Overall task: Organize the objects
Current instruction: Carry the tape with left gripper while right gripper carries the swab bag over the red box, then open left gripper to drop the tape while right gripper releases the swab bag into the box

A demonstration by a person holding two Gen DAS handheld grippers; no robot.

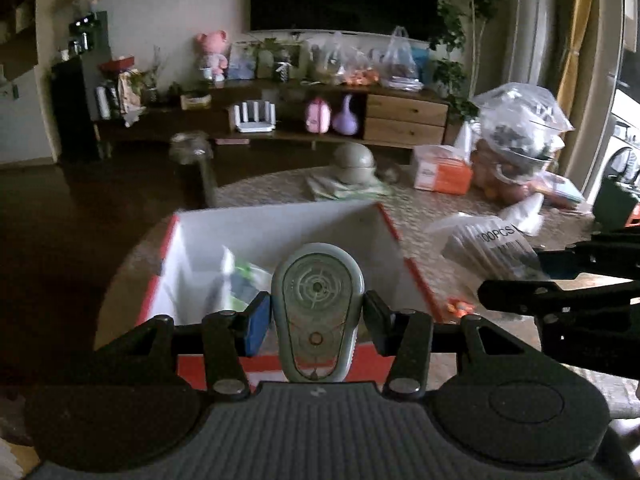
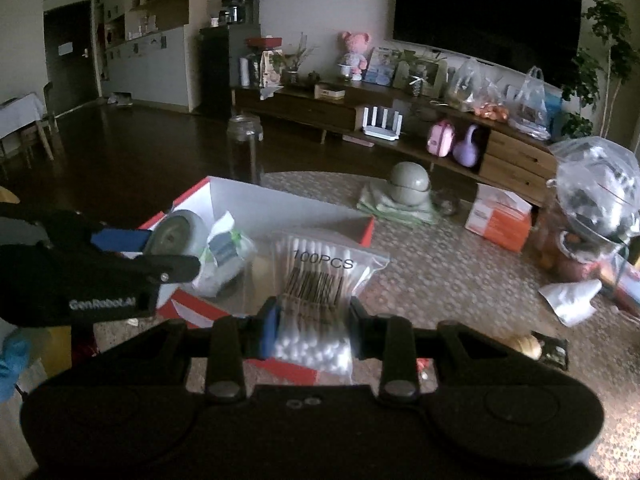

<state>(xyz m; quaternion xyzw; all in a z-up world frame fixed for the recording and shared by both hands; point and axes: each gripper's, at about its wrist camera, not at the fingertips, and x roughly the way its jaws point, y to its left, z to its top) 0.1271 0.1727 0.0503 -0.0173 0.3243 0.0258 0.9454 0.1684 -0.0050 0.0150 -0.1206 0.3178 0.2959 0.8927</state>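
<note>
Plastic, hard and probably slippery, the device (image 1: 316, 312) was pinched at its sides by the left gripper (image 1: 316, 316), while the right gripper (image 2: 310, 330) squeezed the soft, light swab bag (image 2: 320, 292) at its lower end.

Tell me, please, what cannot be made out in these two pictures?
- Left wrist view: the box floor is hidden behind the held gadget and left gripper.
- Right wrist view: the cotton swab bag bottom is hidden by the right gripper.
- Both views: the jar is blurred.
</note>
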